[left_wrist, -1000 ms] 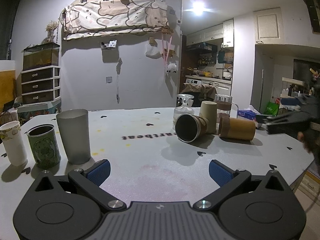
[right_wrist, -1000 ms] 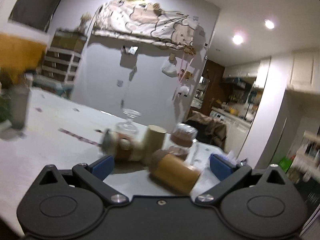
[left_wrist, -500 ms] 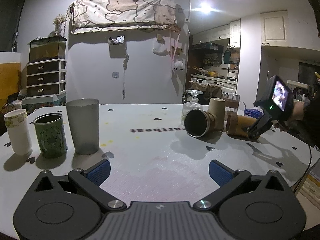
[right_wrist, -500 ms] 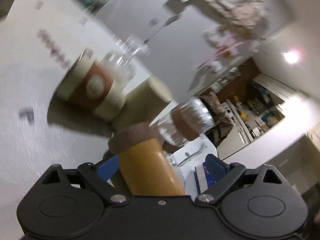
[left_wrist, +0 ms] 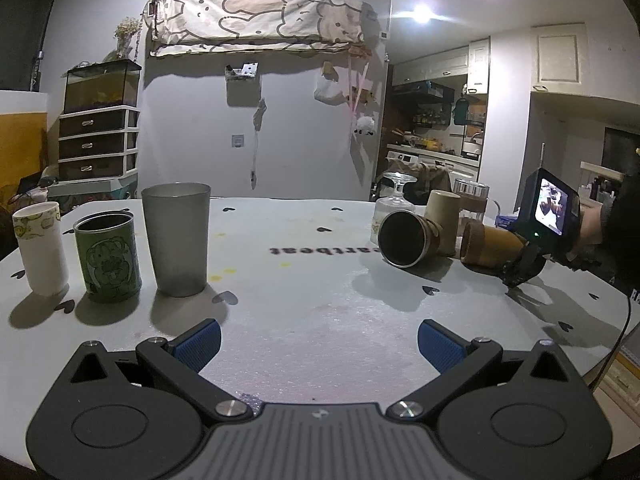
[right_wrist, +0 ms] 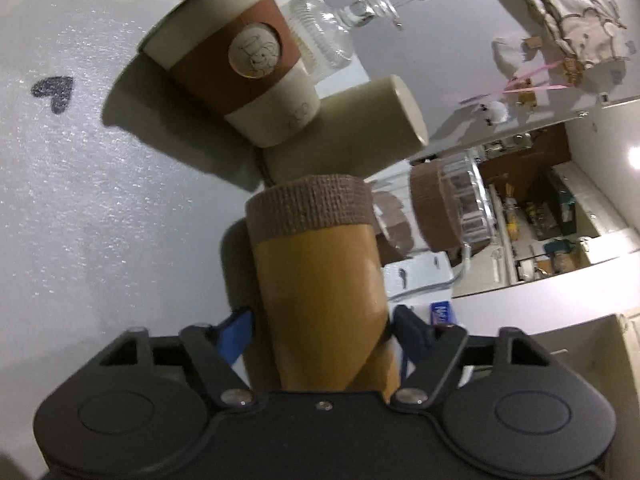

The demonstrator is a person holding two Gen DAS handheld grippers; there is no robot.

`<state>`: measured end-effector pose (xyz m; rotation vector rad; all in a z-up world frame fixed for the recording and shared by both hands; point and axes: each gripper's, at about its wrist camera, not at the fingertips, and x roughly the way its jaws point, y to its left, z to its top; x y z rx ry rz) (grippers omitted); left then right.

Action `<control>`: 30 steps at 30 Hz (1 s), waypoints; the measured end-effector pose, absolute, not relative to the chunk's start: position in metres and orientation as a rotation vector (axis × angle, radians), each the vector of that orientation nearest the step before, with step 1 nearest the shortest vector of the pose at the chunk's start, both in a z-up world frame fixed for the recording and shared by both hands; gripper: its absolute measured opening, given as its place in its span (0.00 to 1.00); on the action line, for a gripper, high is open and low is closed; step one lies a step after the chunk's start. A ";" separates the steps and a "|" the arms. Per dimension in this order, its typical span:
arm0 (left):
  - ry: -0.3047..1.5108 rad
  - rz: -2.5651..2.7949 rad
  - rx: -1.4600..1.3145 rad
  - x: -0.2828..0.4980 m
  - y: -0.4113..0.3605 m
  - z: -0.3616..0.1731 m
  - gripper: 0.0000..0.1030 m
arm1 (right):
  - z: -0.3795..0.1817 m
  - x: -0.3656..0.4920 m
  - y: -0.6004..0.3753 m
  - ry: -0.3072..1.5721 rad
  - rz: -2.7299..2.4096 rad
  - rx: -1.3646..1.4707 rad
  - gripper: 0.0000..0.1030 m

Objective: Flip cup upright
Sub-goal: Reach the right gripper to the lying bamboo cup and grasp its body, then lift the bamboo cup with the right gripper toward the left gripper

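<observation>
Two blue pads of the right gripper (right_wrist: 320,330) now sit tight against either side of the mustard-yellow cup (right_wrist: 316,300), where half a second ago they stood apart from it with a gap on the right; a second ago the gripper was only approaching, with the cup lying ahead of it. The right wrist view has also rolled, so the tabletop (right_wrist: 100,220) runs up the left of the frame. I judge the grasp made and the turn begun. From the left wrist view the cup (left_wrist: 490,246) lies on its side at the right of the table (left_wrist: 320,320), its brown fabric band (left_wrist: 472,240) pointing toward the sleeved paper cup (left_wrist: 408,236), also on its side; the right gripper (left_wrist: 522,266) grips it at the far end from the band. Whether the cup's body has left the table I cannot tell.

Just beyond stand an inverted beige cup (right_wrist: 360,128), an upside-down stemmed glass (right_wrist: 332,36) and a glass jar with a brown band (right_wrist: 444,204), all close, so the swing to upright has little room on that side.

The left gripper (left_wrist: 318,346) hangs open and empty above the near edge, well apart from the grey tumbler (left_wrist: 176,240), the green tin (left_wrist: 108,256) and the white paper cup (left_wrist: 40,248), all upright on the left
</observation>
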<state>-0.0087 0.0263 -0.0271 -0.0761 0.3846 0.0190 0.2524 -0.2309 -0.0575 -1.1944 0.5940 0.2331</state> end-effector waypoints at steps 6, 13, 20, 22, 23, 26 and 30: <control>0.397 0.010 -0.079 -0.006 0.025 -0.029 1.00 | -0.042 0.241 -0.239 0.587 0.239 -1.025 0.65; 0.402 -0.005 -0.074 -0.006 0.019 -0.029 1.00 | -0.009 0.193 -0.251 0.553 0.294 -0.709 0.21; 0.408 -0.016 -0.073 -0.006 0.017 -0.030 1.00 | 0.005 0.163 -0.255 0.579 0.295 -0.585 0.31; 0.412 -0.015 -0.078 -0.006 0.017 -0.030 1.00 | 0.016 0.166 -0.266 0.575 0.332 -0.505 0.44; 0.413 -0.016 -0.078 -0.006 0.016 -0.030 1.00 | 0.020 0.167 -0.272 0.570 0.347 -0.469 0.52; 0.414 -0.024 -0.076 -0.006 0.014 -0.030 1.00 | 0.021 0.181 -0.283 0.586 0.355 -0.378 0.58; 0.422 -0.022 -0.080 -0.005 0.015 -0.031 1.00 | 0.009 0.199 -0.287 0.639 0.401 -0.272 0.65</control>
